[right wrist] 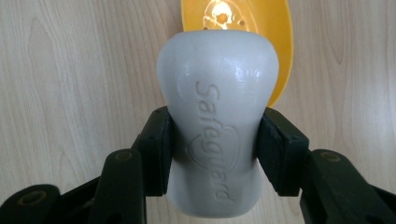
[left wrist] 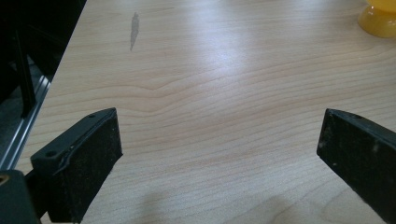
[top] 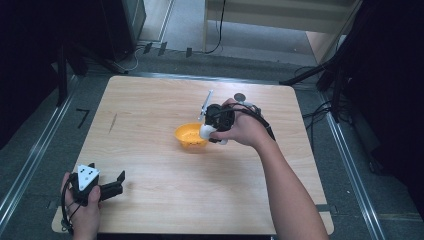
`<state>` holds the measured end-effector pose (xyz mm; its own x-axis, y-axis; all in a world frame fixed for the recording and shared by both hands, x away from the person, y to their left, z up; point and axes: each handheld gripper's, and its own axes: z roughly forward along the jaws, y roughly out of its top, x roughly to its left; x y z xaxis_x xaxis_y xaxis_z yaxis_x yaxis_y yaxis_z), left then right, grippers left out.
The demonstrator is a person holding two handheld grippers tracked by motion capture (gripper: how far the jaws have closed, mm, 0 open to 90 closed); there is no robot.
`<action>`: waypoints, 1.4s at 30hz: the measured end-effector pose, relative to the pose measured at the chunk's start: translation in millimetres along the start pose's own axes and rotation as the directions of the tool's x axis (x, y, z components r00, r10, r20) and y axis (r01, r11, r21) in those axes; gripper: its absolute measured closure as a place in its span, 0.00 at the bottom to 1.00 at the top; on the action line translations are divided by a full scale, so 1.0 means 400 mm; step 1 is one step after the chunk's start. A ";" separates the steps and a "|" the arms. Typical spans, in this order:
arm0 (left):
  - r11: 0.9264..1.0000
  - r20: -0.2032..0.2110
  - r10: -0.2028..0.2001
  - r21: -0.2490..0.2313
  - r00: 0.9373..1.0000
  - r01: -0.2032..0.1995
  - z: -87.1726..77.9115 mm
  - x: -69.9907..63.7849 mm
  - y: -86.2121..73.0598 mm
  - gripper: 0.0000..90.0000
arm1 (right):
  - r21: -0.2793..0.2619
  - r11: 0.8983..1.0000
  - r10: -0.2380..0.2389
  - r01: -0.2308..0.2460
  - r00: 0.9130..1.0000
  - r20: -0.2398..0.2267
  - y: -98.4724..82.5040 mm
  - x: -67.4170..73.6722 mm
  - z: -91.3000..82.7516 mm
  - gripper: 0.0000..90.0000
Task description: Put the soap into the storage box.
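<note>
A white soap bar point(right wrist: 215, 126) with raised lettering is clamped at its waist between the black jaws of my right gripper point(right wrist: 212, 149). It hangs over the right rim of an orange bowl point(top: 190, 136) near the table's middle; in the high view the soap bar point(top: 206, 131) shows at that rim, under my right gripper point(top: 218, 120). The bowl point(right wrist: 243, 28) lies beyond the soap, a light glare in its bottom. My left gripper point(top: 116, 183) rests at the table's front left corner, open, nothing between its jaws. From the left gripper point(left wrist: 219, 154), the bowl point(left wrist: 380, 18) sits far off at top right.
The wooden table point(top: 150, 165) has a dark smudge point(top: 113, 122) at its left side. Metal rails and cables run on the floor around it. A thin white piece point(top: 205, 103) sticks up behind the right hand.
</note>
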<state>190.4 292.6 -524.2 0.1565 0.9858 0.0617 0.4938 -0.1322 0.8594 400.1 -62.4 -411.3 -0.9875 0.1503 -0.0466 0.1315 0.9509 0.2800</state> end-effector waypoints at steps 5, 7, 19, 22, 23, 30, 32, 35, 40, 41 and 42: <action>1.000 -0.004 -0.010 -0.009 1.000 0.010 -0.002 0.002 -0.001 0.00 | -0.014 0.999 -0.035 0.035 0.999 0.012 0.039 -0.012 -0.005 0.57; 1.000 0.002 -0.019 -0.022 1.000 0.019 -0.005 0.002 -0.002 0.00 | -0.011 0.999 -0.039 0.039 0.999 0.010 0.052 -0.012 -0.005 0.56; 0.999 0.015 -0.008 -0.036 1.000 0.008 -0.008 0.001 -0.004 0.00 | 0.013 0.995 -0.096 0.096 0.995 0.010 0.109 -0.022 0.031 0.56; 1.000 0.014 -0.006 -0.029 1.000 0.006 -0.007 0.000 -0.004 0.00 | 0.023 0.993 -0.117 0.116 0.993 0.018 0.125 -0.022 0.048 0.56; 1.000 0.014 -0.007 -0.027 1.000 0.007 -0.006 -0.001 -0.003 0.00 | 0.026 0.992 -0.126 0.125 0.992 0.016 0.129 -0.024 0.052 0.56; 1.000 0.017 -0.004 -0.030 1.000 0.004 -0.006 0.000 -0.003 0.00 | 0.031 0.987 -0.156 0.156 0.988 0.011 0.145 -0.028 0.076 0.56; 0.999 0.016 -0.004 -0.032 1.000 0.005 -0.008 -0.001 -0.004 0.00 | 0.045 0.985 -0.164 0.164 0.986 0.010 0.147 -0.028 0.086 0.56; 0.999 0.016 -0.004 -0.035 1.000 0.004 -0.008 -0.001 -0.004 0.00 | 0.053 0.983 -0.174 0.174 0.985 0.003 0.151 -0.033 0.101 0.56; 0.999 0.021 -0.007 -0.037 1.000 0.008 -0.009 0.000 -0.005 0.00 | 0.067 0.981 -0.181 0.180 0.983 0.012 0.159 -0.036 0.120 0.56; 0.999 0.022 -0.006 -0.036 1.000 0.007 -0.009 0.001 -0.005 0.00 | 0.074 0.980 -0.186 0.184 0.983 0.013 0.161 -0.037 0.125 0.56; 0.999 0.022 -0.007 -0.037 1.000 0.008 -0.009 0.001 -0.005 0.00 | 0.082 0.979 -0.188 0.186 0.982 0.014 0.163 -0.037 0.130 0.56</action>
<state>186.4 293.4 -523.9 0.1719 0.9841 0.0446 0.4633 -0.1207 0.8779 427.8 11.6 -442.0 -0.9933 -0.0272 -0.1121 -0.0480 0.9811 0.1873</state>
